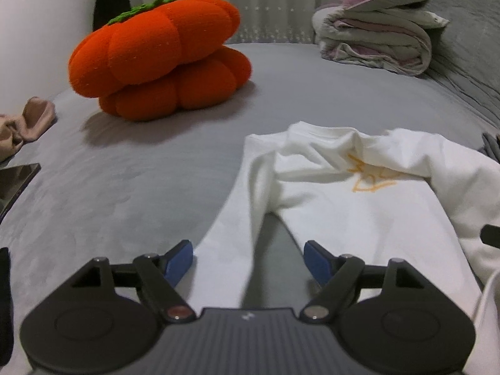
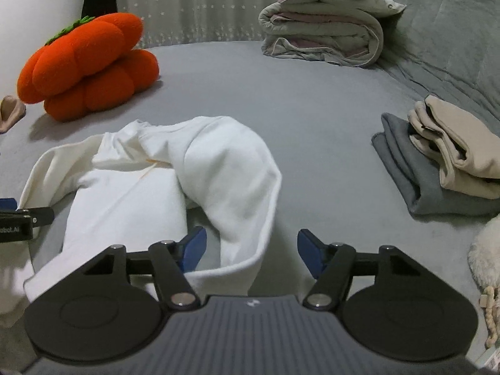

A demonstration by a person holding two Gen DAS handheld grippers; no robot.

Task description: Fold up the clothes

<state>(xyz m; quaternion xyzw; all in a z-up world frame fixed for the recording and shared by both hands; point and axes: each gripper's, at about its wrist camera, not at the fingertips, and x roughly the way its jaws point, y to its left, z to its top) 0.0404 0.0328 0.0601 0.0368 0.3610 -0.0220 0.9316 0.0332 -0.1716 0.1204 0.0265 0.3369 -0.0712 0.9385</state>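
White cotton—our sweatshirt lies rumpled on the grey bed, one sleeve at each gripper's twelve o'clock. Left gripper and right gripper both stand spread, pinching nothing—we should pinch each cuff squarely before folding inward.

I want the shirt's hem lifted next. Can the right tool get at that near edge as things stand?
Probably yes: the right tool is open, and the white shirt's near edge lies between its fingers with nothing covering it.
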